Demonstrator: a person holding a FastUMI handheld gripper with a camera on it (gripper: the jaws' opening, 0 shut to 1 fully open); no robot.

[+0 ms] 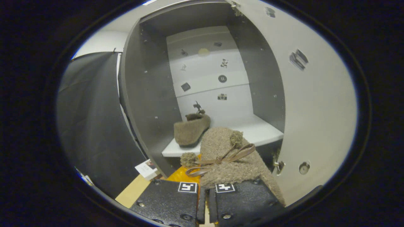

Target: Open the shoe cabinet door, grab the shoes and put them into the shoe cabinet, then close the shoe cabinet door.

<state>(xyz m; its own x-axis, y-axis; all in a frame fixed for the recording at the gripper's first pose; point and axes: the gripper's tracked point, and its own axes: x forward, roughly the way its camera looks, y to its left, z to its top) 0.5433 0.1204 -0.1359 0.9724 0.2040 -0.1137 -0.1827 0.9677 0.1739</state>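
Grey boards form the shoe cabinet straight ahead of the claw, its inside open to view. Its pale door stands swung wide to the right of the fingers, with a round fitting low on its inner face. A white shelf crosses the cabinet just beyond the fingers. On the shelf's left part, a brown fuzzy slipper rests toe-down against the side wall.

A second fuzzy slipper sits directly ahead of the fingers, its ribbon bow and pompoms facing the camera. The two fingers are drawn nearly together and appear clamped on its near edge, though the contact itself is hidden beneath them. This slipper hangs level with the shelf's front lip, not yet inside.

Judging from this, the risks are these. The soft toe could catch the shelf's edge if pushed forward too low, bending the slipper or tugging it from a thin grip. Steering left could knock over the leaning slipper. The dangling ribbon might snag. Drifting right could bump the door and swing it.
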